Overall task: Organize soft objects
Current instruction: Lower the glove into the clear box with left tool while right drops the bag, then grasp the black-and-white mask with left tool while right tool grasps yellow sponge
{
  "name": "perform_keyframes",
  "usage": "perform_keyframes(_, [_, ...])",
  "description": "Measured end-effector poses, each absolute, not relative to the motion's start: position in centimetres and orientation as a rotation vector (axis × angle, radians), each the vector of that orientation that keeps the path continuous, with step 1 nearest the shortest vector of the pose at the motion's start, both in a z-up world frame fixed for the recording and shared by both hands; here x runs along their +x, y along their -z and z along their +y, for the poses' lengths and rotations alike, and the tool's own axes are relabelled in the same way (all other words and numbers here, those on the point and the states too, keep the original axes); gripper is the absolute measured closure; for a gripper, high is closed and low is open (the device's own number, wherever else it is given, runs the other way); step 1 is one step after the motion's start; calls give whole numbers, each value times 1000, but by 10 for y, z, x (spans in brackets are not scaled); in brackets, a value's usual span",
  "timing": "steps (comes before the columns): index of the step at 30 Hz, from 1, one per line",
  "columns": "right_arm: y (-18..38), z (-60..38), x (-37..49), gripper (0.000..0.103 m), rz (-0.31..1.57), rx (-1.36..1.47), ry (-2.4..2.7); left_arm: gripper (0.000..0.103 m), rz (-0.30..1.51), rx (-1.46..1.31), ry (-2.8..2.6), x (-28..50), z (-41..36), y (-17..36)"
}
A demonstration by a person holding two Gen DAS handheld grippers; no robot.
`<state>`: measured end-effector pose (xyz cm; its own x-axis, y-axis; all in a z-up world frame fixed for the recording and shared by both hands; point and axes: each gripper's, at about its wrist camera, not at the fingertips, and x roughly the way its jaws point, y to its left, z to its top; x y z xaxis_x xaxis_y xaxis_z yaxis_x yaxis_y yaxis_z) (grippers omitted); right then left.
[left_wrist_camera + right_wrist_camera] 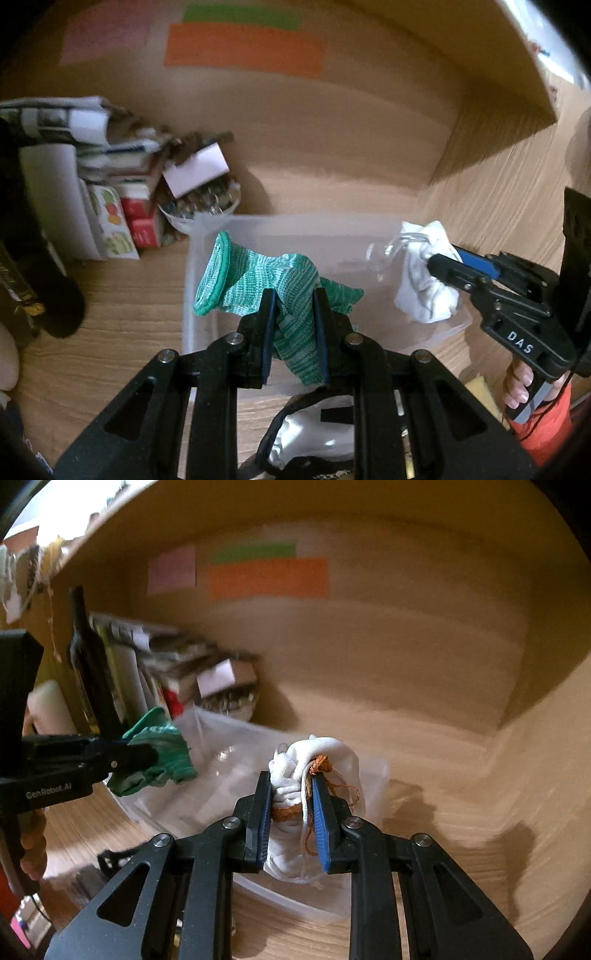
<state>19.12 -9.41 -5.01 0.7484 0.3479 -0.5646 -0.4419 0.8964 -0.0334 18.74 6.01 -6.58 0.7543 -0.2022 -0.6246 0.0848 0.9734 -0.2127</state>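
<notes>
My left gripper [294, 299] is shut on a green knitted glove [255, 277] and holds it above the clear plastic bin [192, 266]. It also shows at the left of the right wrist view [147, 755], with the green glove [162, 749] in it. My right gripper [291, 779] is shut on a white cloth bundle with orange cord [317, 757], held over the bin [221, 760]. In the left wrist view the right gripper [439, 260] holds the white bundle [424, 288] over the bin's right end.
Stacked books and boxes [110, 177] and a bowl of small items [199, 206] stand at the back left of the wooden shelf. A dark bottle [85, 657] stands left. A black-edged white cloth [306, 435] lies in front of the bin. Coloured paper notes [243, 48] are on the back wall.
</notes>
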Motion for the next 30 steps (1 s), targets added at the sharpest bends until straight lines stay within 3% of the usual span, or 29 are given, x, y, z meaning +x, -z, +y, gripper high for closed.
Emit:
perform_keyframes(11, [80, -79, 216, 82, 745, -262, -460, 83, 855, -170, 200, 216, 46, 90])
perform_keyframes(14, [82, -78, 215, 77, 758, -284, -455, 71, 849, -169, 205, 211, 42, 90])
perform_keyframes(16, [83, -78, 215, 73, 759, -295, -447, 56, 831, -169, 200, 207, 42, 87])
perform_keyframes(18, [82, -79, 213, 61, 751, -297, -442, 51, 804, -167, 195, 203, 43, 83])
perform_keyframes(23, [64, -88, 197, 44, 671, -283, -419, 41, 714, -138, 189, 175, 40, 59])
perform_keyframes(27, [38, -95, 172, 25, 561, -275, -389, 23, 600, -101, 162, 149, 36, 36])
perform_keyframes(30, [25, -99, 156, 23, 508, -261, -380, 8, 529, -94, 150, 128, 34, 24])
